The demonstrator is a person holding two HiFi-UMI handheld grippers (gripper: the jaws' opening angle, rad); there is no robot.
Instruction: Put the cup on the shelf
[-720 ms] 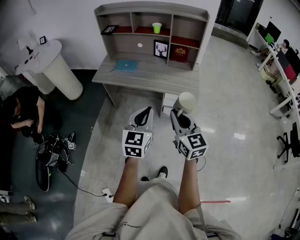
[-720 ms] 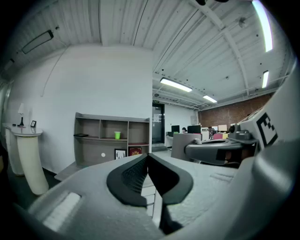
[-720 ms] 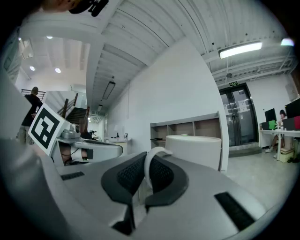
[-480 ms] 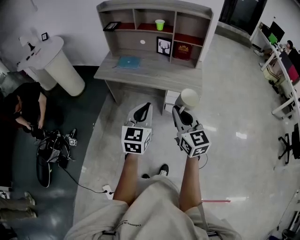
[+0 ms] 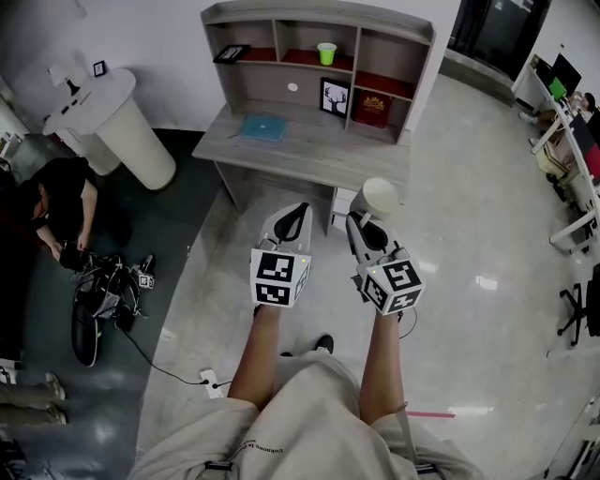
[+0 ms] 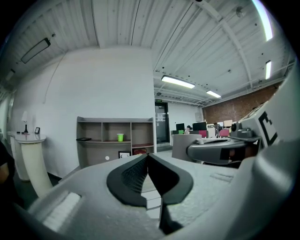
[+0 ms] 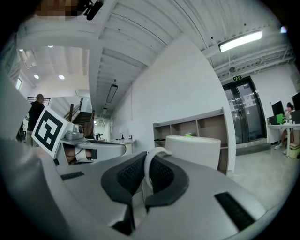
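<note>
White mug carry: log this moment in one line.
right gripper: shut on handle of white ceramic mug | left gripper: shut, empty | grey wooden shelf unit: ahead, not reached

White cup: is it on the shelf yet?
No, the white cup is gripped by its handle in the right gripper, short of the shelf.

**Greys, with a few bright spots**

The pale grey left tongs [image 5: 301, 208] and right tongs [image 5: 355, 221] have black ribbed pads and black-and-white square markers. The plain white ceramic cup [image 5: 378, 198] is unpatterned. The grey-brown wooden shelf [image 5: 319, 11] shows a lime-green plastic cup [image 5: 326, 52], a red box [image 5: 372, 110] and a black-and-white deer picture [image 5: 334, 97]. A teal book [image 5: 263, 127] lies on the grey table [image 5: 319, 155].
</note>
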